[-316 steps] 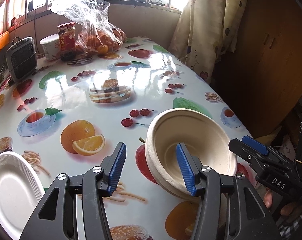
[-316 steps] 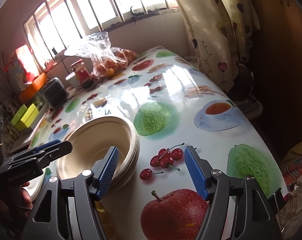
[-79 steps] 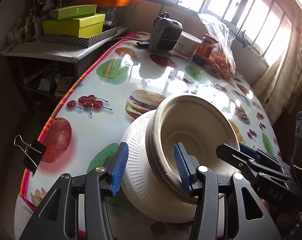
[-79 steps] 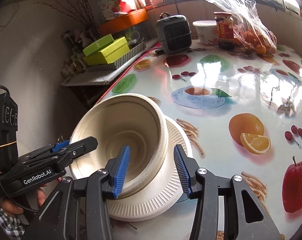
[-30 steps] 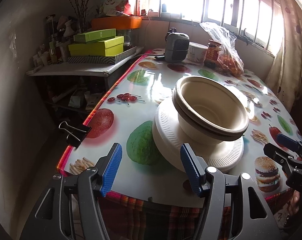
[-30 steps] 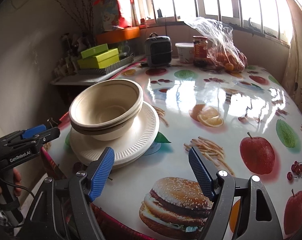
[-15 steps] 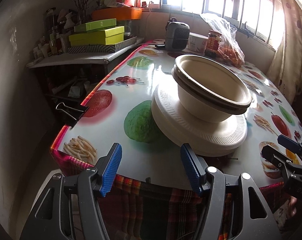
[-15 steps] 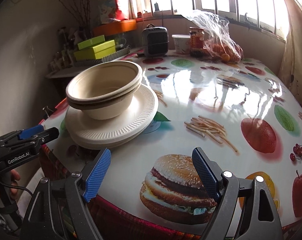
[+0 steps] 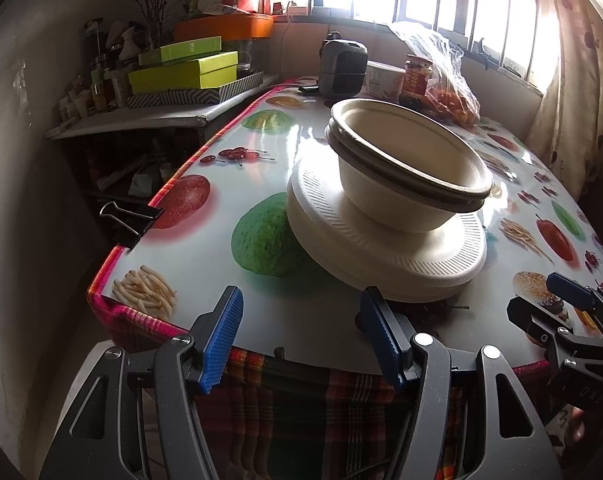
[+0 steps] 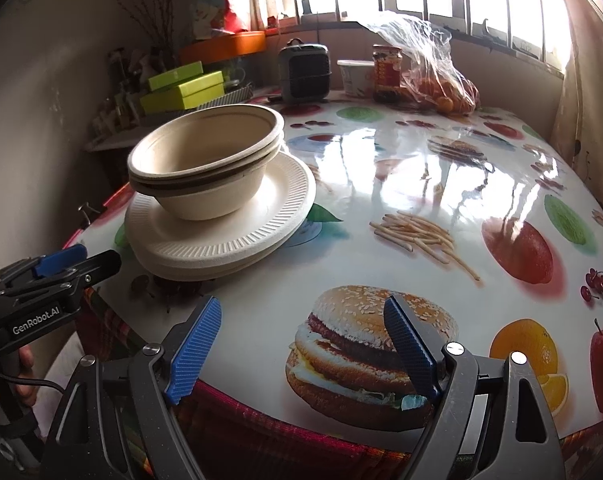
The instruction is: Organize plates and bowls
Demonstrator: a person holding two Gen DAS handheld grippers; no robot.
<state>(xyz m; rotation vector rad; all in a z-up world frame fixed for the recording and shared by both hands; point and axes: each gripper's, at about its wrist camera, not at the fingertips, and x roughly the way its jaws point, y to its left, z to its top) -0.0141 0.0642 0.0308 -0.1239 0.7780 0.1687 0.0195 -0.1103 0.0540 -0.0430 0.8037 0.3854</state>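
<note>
Two nested beige paper bowls (image 9: 381, 196) stand upright on a stack of white paper plates (image 9: 381, 256) near the front corner of the fruit-print table (image 9: 221, 216). My left gripper (image 9: 300, 291) hangs open in front of the table edge, short of the plates, with nothing between its blue pads. In the right wrist view the bowls (image 10: 205, 160) and plates (image 10: 221, 232) sit to the upper left. My right gripper (image 10: 301, 301) is open and empty over a printed burger at the table edge. Each gripper shows at the side of the other's view.
A black binder clip (image 9: 129, 216) grips the cloth at the left edge. A small heater (image 9: 343, 62), a jar (image 9: 415, 80), a white tub and a bag of oranges (image 9: 449, 92) stand at the far end. Green boxes (image 9: 181, 68) lie on a side shelf.
Both grippers let go of the bowls once these sat on the plates, then drew back and sank toward the table edge. The right jaws widened a little. The stack stays put.
</note>
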